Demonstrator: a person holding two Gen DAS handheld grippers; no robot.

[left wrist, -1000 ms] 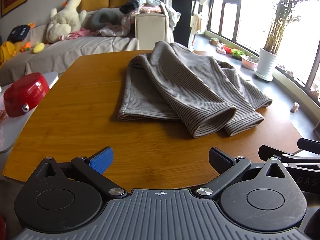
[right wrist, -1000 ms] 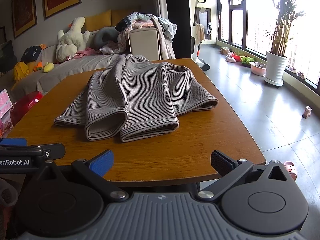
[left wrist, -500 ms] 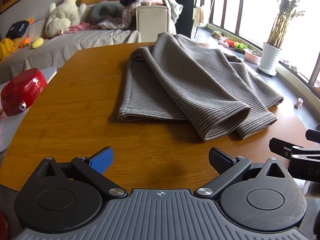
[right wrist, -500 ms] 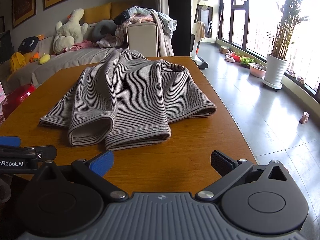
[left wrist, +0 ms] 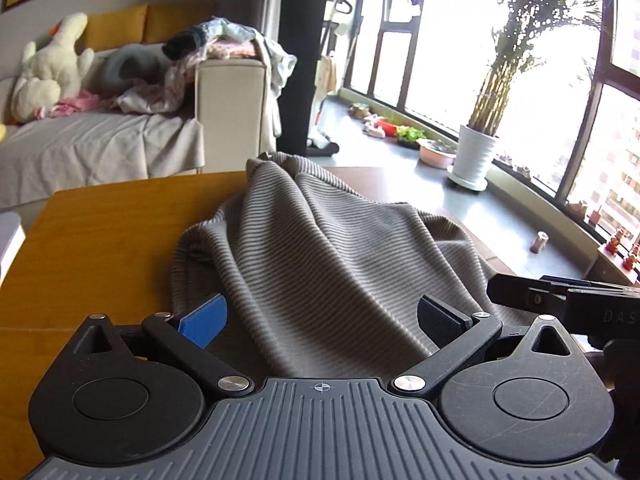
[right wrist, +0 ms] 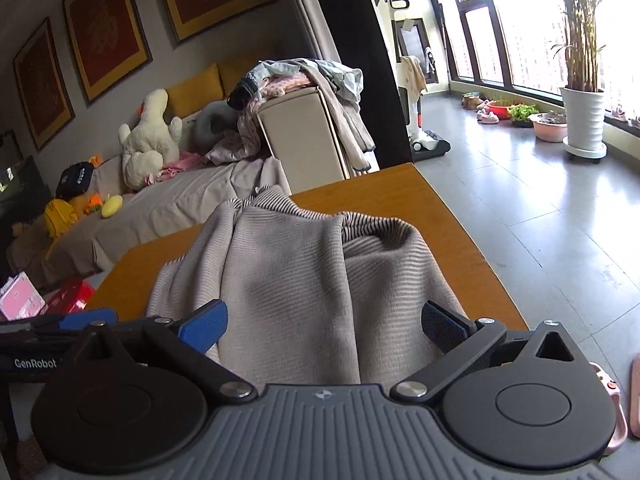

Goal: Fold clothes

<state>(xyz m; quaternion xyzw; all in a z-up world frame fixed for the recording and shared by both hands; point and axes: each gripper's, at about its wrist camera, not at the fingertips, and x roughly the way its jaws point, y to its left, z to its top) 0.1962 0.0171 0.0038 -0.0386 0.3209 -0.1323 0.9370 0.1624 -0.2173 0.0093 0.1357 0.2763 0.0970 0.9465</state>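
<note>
A grey ribbed sweater (left wrist: 320, 264) lies folded lengthwise on the wooden table (left wrist: 104, 248); it also shows in the right wrist view (right wrist: 304, 280). My left gripper (left wrist: 320, 320) is open, its fingers either side of the sweater's near end, the cloth running between and under them. My right gripper (right wrist: 324, 324) is open in the same way over the near end beside it. The right gripper's body (left wrist: 568, 304) shows at the right of the left wrist view. The sweater's near hem is hidden under both grippers.
A grey sofa (right wrist: 168, 204) with a plush duck (right wrist: 150, 136), toys and a heap of clothes (right wrist: 304, 76) stands behind the table. A potted plant (right wrist: 580, 120) and basins stand by the windows on the right. The table's right edge (right wrist: 472, 240) drops to tiled floor.
Both grippers have moved forward over the table to the sweater's near end, which now sits between their open fingers. The sweater lies as before.
</note>
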